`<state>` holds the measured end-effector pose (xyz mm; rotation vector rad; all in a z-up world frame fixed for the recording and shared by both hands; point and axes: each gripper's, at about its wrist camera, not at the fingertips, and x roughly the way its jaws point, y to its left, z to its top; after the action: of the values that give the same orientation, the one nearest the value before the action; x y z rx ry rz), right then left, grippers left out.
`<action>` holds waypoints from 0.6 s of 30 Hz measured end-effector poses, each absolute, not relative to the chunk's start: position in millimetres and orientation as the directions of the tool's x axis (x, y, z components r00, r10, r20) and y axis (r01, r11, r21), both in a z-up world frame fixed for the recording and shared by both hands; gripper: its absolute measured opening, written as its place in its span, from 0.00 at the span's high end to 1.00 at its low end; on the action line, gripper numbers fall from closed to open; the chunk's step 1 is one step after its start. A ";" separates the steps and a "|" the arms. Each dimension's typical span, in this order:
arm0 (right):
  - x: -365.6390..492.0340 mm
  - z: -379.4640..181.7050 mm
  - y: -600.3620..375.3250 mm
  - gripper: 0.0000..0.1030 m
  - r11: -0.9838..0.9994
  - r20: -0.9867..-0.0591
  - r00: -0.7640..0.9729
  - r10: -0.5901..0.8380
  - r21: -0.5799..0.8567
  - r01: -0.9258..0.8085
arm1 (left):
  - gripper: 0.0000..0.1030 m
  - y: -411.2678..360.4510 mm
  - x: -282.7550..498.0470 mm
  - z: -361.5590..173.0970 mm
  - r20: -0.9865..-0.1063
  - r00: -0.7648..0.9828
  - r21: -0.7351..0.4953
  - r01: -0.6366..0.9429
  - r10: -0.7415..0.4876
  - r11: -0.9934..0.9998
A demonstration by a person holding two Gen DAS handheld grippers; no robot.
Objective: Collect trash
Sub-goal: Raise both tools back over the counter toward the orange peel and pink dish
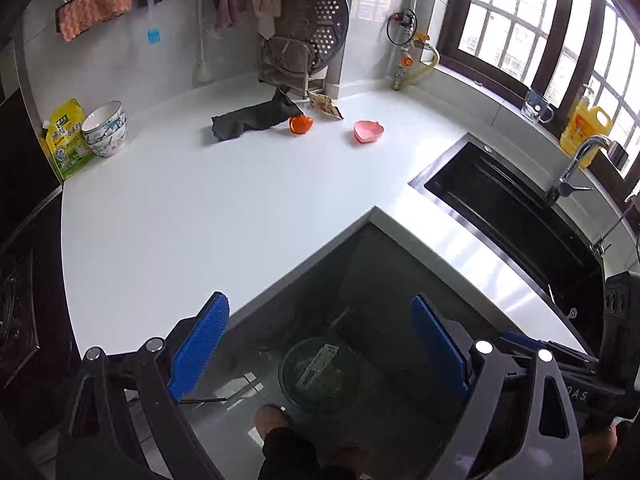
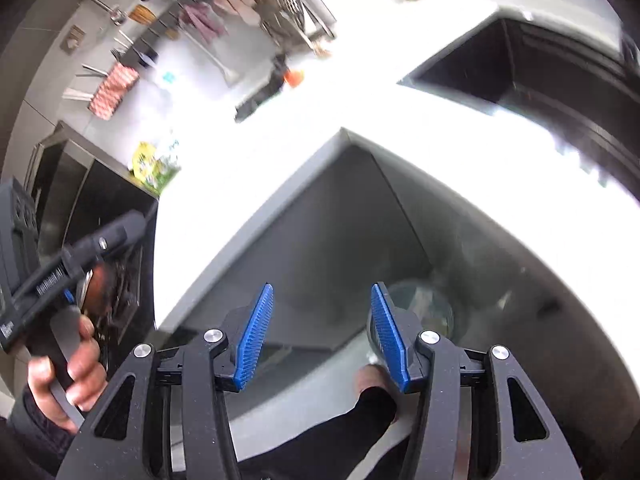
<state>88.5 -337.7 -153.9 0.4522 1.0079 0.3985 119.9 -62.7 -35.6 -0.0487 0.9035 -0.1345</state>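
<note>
A round trash bin (image 1: 320,376) stands on the floor below the counter corner, with a pale wrapper inside; it also shows blurred in the right wrist view (image 2: 424,308). My left gripper (image 1: 320,328) is open and empty, held above the bin. My right gripper (image 2: 322,320) is open and empty, also above the floor by the bin. On the white counter (image 1: 200,220) lie a dark crumpled bag (image 1: 252,120), an orange cup (image 1: 301,124), a pink dish (image 1: 368,131) and a torn snack wrapper (image 1: 326,105).
Stacked bowls (image 1: 106,128) and a yellow-green pouch (image 1: 66,140) stand at the counter's left. A black sink (image 1: 512,216) with faucet (image 1: 580,160) is on the right. A dish rack (image 1: 304,48) stands at the back wall. A stove is at far left.
</note>
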 end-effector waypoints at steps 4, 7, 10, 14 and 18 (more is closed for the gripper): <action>125.8 -123.7 -329.1 0.52 0.846 -0.690 0.523 0.500 0.518 -0.126 | 0.11 -45.6 155.5 -30.7 -0.759 0.638 -0.101 0.085 -0.132 0.991; 163.2 -107.6 -323.4 0.51 0.862 -0.688 0.556 0.467 0.493 -0.113 | 0.11 -33.4 188.1 -32.8 -0.742 0.654 -0.112 0.099 -0.150 0.989; 205.9 -104.5 -310.4 0.50 0.878 -0.690 0.587 0.423 0.472 -0.078 | 0.11 -20.9 228.3 -35.7 -0.736 0.656 -0.120 0.120 -0.169 0.985; 253.9 -107.0 -302.1 0.50 0.886 -0.709 0.600 0.371 0.464 0.000 | 0.11 -6.6 283.3 -38.5 -0.739 0.647 -0.112 0.154 -0.186 0.982; 293.5 -111.7 -298.5 0.49 0.887 -0.723 0.603 0.339 0.459 0.052 | 0.11 -3.1 332.7 -50.1 -0.757 0.628 -0.081 0.181 -0.179 0.980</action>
<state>293.5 -298.5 -111.7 0.4668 0.9170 0.1729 332.7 -3.1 -50.1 0.0028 0.8677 -0.2065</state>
